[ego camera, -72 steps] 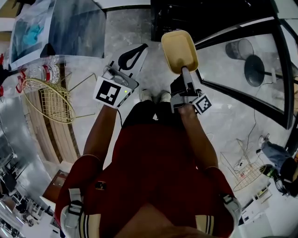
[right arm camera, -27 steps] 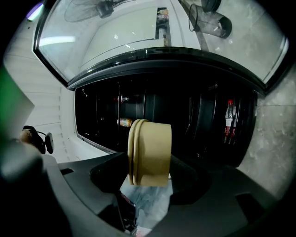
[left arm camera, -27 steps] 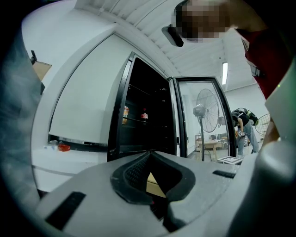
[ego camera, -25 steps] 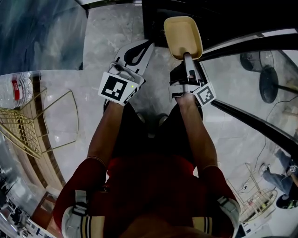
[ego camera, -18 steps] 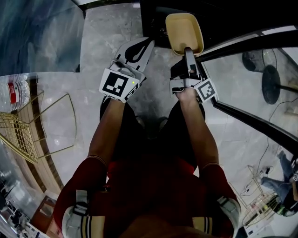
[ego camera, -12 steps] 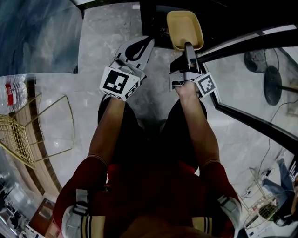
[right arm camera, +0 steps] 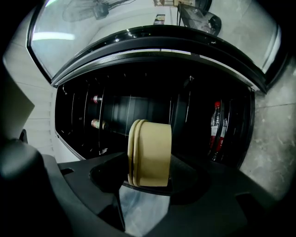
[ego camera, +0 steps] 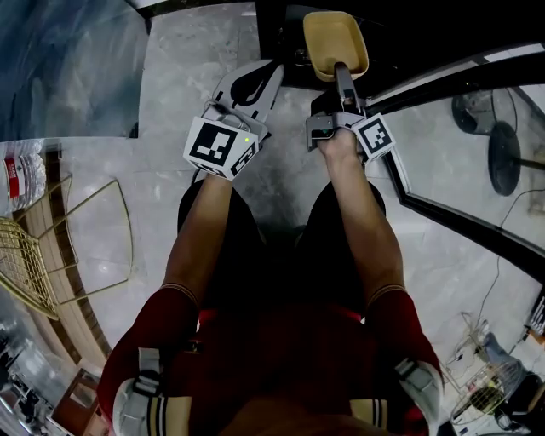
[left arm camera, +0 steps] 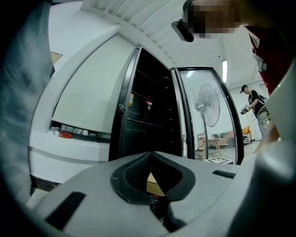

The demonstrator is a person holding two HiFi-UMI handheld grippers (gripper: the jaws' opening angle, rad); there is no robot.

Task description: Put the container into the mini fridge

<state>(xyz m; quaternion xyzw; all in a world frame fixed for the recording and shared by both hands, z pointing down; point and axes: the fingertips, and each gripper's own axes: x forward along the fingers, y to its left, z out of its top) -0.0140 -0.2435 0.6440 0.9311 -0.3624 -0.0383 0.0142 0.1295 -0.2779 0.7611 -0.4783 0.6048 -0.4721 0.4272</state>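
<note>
The yellow container [ego camera: 335, 43] is a shallow tub, and my right gripper [ego camera: 339, 70] is shut on its near end. It hangs at the mouth of the black mini fridge [ego camera: 285, 25], whose glass door [ego camera: 443, 64] stands open to the right. In the right gripper view the container [right arm camera: 149, 152] stands on edge between the dark jaws of my right gripper [right arm camera: 145, 185], with the fridge's wire shelves [right arm camera: 134, 111] behind it. My left gripper [ego camera: 266, 75] is white, its jaw tips are together and it holds nothing. It hovers left of the container, facing the fridge [left arm camera: 148, 115].
Bottles [right arm camera: 216, 125] stand inside the fridge, two more [right arm camera: 96, 124] on its shelves. A gold wire rack [ego camera: 34, 247] and a water bottle [ego camera: 17, 170] sit at the left. A fan [ego camera: 498, 136] shows through the door glass. A person [left arm camera: 253, 104] stands far off.
Both grippers have moved up the picture toward the fridge. The container has gone from in front of the opening to its dark mouth. The right gripper's hold is unchanged.
</note>
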